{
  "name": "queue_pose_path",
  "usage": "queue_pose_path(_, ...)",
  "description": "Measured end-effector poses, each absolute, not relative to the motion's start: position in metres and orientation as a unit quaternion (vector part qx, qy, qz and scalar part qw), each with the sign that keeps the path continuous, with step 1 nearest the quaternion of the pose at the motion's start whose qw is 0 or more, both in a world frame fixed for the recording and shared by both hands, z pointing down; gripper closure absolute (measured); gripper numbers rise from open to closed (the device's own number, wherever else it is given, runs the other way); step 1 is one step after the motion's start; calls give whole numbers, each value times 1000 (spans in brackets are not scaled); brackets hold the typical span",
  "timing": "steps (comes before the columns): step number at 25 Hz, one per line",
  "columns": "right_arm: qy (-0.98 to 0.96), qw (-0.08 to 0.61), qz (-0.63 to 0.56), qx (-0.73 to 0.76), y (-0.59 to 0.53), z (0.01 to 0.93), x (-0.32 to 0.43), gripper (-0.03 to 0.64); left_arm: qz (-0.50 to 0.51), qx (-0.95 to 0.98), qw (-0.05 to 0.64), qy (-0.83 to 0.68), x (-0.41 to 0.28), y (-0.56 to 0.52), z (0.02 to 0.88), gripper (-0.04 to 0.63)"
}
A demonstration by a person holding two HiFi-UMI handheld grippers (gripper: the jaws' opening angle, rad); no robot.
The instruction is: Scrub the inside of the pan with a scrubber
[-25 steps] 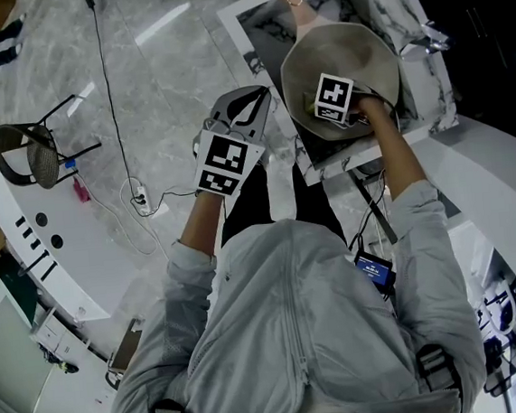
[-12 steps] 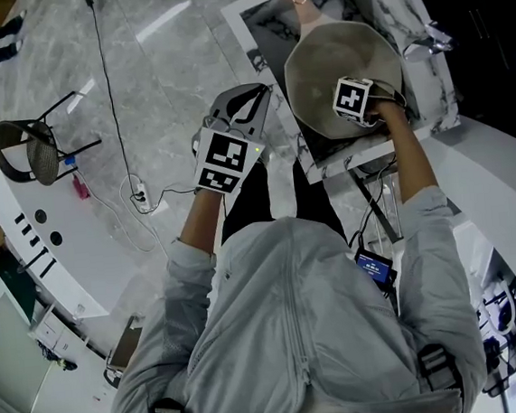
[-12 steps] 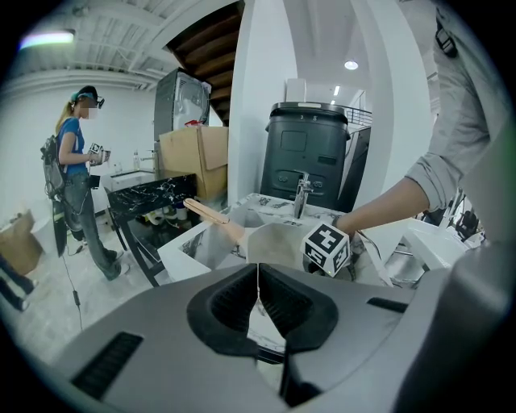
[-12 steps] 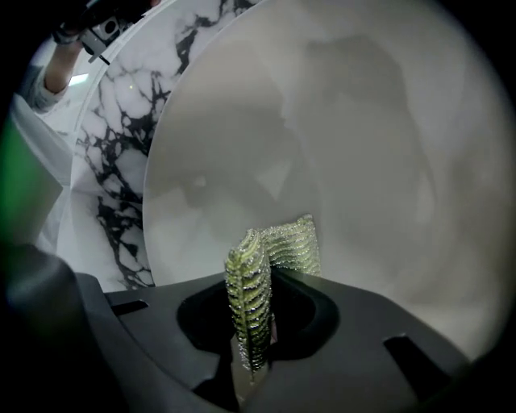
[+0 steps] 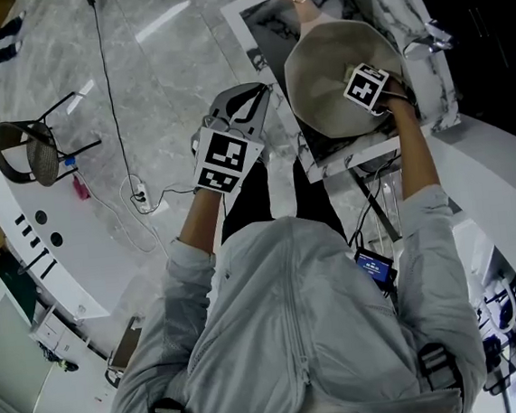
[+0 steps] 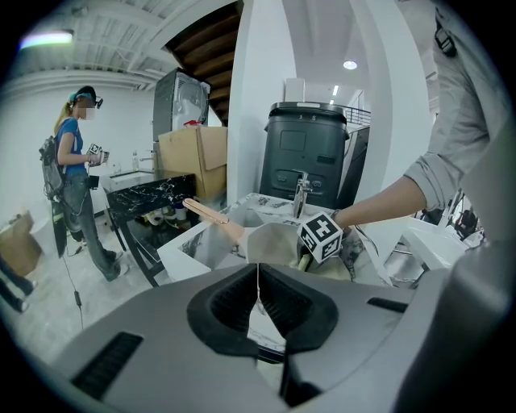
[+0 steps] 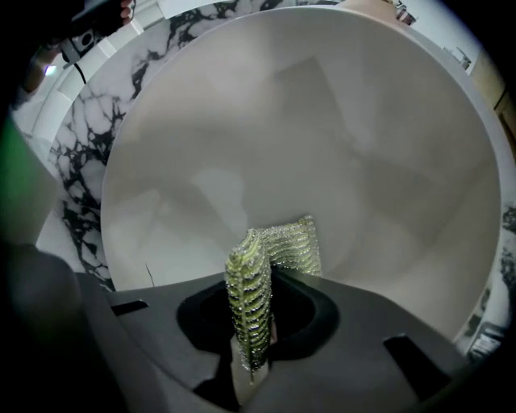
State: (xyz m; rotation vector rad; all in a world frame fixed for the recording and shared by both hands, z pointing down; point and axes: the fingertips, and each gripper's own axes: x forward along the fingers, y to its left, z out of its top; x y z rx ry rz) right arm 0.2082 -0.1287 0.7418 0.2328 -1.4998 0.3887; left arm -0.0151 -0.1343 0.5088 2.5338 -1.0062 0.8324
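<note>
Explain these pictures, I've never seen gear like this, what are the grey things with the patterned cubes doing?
There is no robot: a person holds a two-jaw gripper in each hand, and the patterned cubes are part of them. One picture comes from a camera on the person's head, looking down; the other two come from cameras riding on the grippers. The right gripper is clamped on a green mesh scrubber inside a pale pan, which sits in a marble-patterned sink. The left gripper is shut, empty, away from the pan.
</note>
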Motion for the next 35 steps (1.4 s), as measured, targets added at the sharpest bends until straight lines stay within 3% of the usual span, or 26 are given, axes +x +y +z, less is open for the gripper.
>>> queue_pose_path(12, -708, 659, 126, 218, -195, 729, 182, 532, 288, 879, 144, -351, -15, -133, 505, 571)
queue_pose_path(35, -755, 627, 16, 190, -208, 713, 111, 532, 285, 883, 142, -346, -8, -145, 502, 571)
